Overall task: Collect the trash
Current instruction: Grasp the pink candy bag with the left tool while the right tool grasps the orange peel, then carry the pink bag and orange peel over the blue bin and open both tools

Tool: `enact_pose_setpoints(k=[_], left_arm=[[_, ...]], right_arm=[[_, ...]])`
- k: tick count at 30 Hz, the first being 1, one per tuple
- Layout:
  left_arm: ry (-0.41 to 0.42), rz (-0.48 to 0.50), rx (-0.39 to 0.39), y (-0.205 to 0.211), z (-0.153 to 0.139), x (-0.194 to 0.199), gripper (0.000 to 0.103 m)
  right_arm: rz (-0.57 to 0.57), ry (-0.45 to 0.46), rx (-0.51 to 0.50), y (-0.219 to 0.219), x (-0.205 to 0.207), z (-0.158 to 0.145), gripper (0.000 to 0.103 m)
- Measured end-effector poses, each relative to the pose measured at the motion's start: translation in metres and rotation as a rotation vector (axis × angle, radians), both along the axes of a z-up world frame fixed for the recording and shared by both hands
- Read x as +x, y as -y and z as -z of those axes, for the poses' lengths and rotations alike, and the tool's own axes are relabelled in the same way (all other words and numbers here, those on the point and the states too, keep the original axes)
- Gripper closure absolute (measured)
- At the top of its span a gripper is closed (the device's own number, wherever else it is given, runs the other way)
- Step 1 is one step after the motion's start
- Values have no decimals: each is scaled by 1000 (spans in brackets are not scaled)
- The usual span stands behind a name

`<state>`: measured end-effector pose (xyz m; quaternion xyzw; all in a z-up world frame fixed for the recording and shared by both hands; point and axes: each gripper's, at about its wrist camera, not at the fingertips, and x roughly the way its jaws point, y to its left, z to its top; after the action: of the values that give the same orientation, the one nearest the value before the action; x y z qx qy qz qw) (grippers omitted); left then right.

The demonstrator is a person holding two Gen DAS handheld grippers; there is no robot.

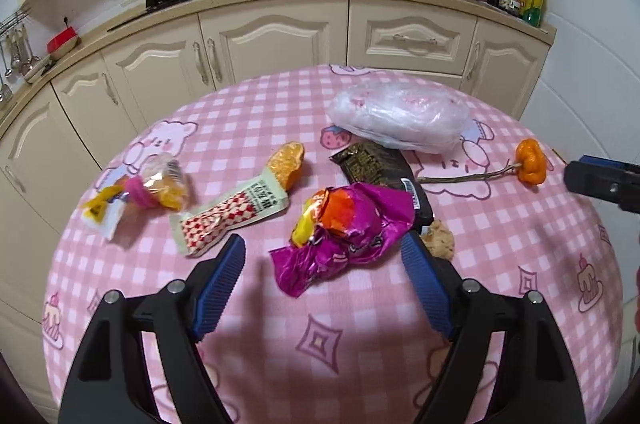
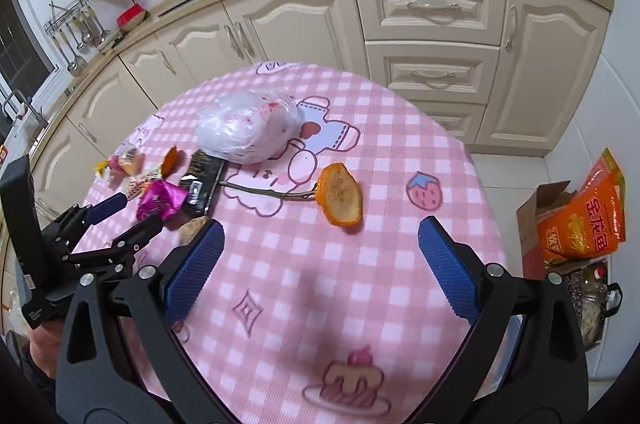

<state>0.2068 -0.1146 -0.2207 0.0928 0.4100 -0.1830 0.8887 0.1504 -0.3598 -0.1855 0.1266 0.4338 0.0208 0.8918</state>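
Right now the crumpled magenta wrapper (image 1: 344, 240) is lying near the front of the pink checked tablecloth (image 1: 280, 364), and the left gripper (image 1: 324, 264) is hanging just over it with its blue pads spread wide to either side, gripping nothing (the wide stance looks chosen to straddle the whole crinkled bundle). Touching the wrapper's far side is a dark flat packet (image 1: 380, 168), with a small brownish crumb lump (image 1: 440, 244) beside the gripper's right pad. Further left, a red-and-white patterned sachet (image 1: 232, 216) is resting against a piece of orange peel (image 1: 286, 164), and a small clear candy wrapper (image 1: 160, 188) is lying beyond it. Behind everything a clear plastic bag (image 1: 400, 116) is sitting, probably meant to receive the scraps. The right gripper (image 2: 320, 256) is hovering, equally wide and empty, short of a curled peel on a dry stem (image 2: 340, 200), which is likely its own target.
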Motion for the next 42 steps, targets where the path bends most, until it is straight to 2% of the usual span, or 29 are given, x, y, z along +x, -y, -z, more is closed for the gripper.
enact_pose_setpoints(k=[2, 3, 4, 7, 10, 11, 13, 26, 34, 42], left_arm=[[-5, 13, -2, 3, 3, 3, 25], [-6, 17, -1, 5, 4, 4, 31], [-11, 23, -2, 7, 5, 5, 42], [-25, 30, -4, 10, 9, 8, 52], [-34, 22, -21, 8, 9, 9, 59], [-38, 16, -33, 7, 9, 8, 60], [-40, 8, -41, 4, 8, 8, 61], [-7, -58, -124, -22, -12, -29, 61], [29, -57, -155, -24, -32, -59, 61], [56, -20, -181, -9, -55, -87, 62]], right_arm=[[-7, -12, 1, 0, 8, 7, 18], [-7, -17, 1, 0, 12, 10, 27], [-6, -23, 4, 1, 17, 13, 38], [-14, -35, 6, 0, 28, 18, 58], [-24, -38, 2, -1, 33, 22, 71], [-24, -35, 3, -1, 33, 23, 73], [-21, -26, 27, 2, 29, 23, 84], [49, 52, 95, 26, -34, -1, 86], [52, 83, 143, 33, -66, -8, 86], [75, 135, 188, 49, -98, -18, 86]])
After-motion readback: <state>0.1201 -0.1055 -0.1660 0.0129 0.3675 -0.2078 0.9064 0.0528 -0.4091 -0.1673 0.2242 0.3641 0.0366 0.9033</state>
